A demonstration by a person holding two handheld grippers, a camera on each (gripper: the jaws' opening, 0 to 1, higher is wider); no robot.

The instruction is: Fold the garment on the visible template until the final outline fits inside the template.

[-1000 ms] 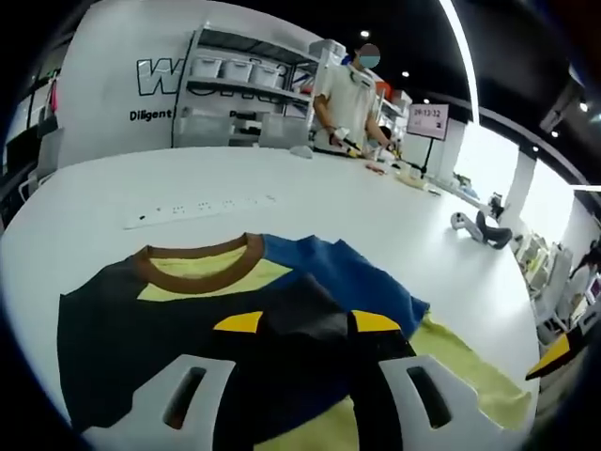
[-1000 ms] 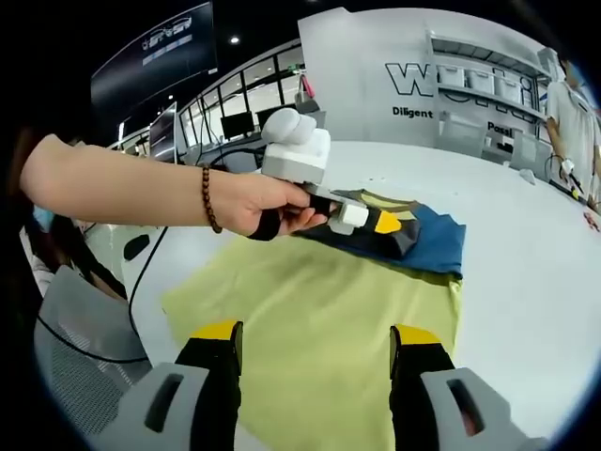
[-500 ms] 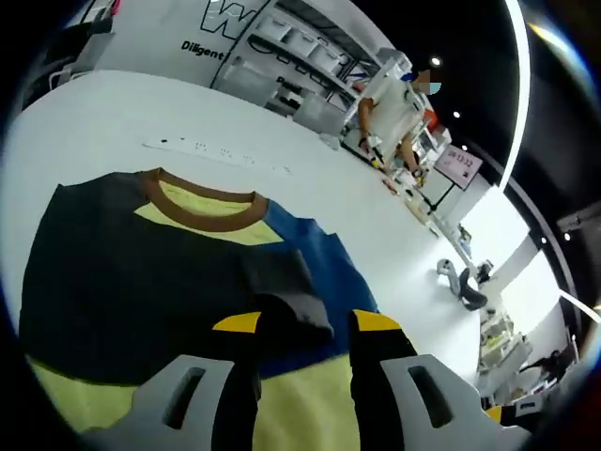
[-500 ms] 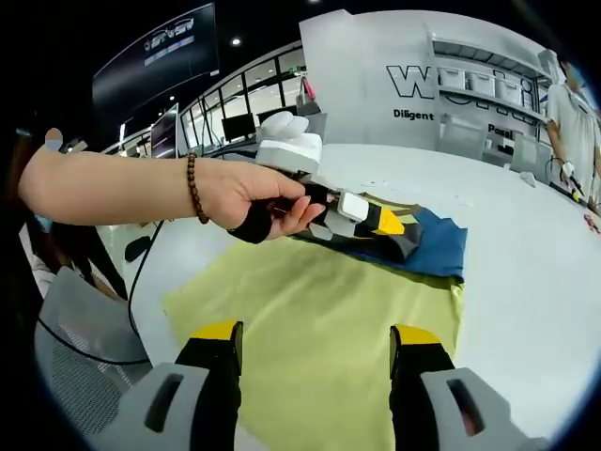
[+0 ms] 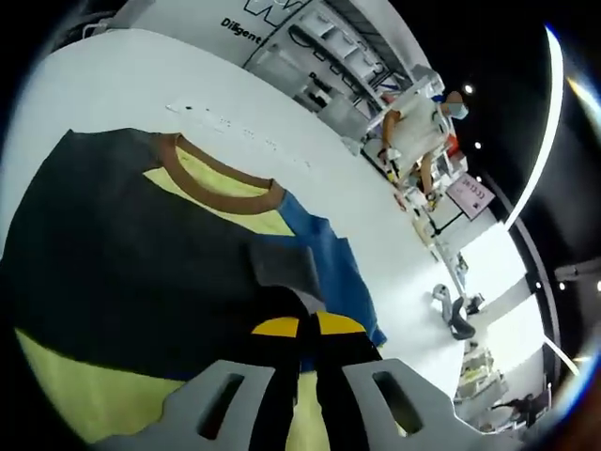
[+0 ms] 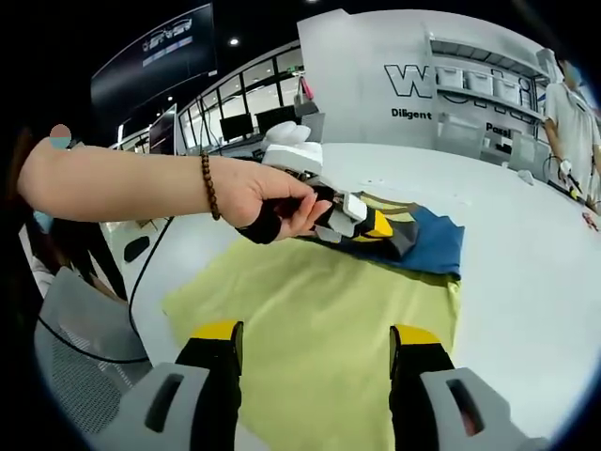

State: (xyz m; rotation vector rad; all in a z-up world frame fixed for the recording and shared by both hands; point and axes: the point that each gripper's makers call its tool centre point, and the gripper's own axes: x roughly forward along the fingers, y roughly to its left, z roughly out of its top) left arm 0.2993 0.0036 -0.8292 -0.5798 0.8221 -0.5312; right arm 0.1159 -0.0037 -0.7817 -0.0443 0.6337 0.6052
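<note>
The left tongs (image 5: 299, 331) are pinching the dark sleeve fold of the garment (image 5: 113, 254), which is stretching straight ahead of them on the table (image 5: 113, 85), while the right tongs (image 6: 315, 362) are hovering spread over its yellow hem end, farther off.

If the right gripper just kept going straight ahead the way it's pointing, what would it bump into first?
Most likely the yellow-green cloth spread on the white table: the right gripper, jaws open, points out over it. Farther along lie the shirt's blue part and the left gripper. Depth is hard to judge.
</note>
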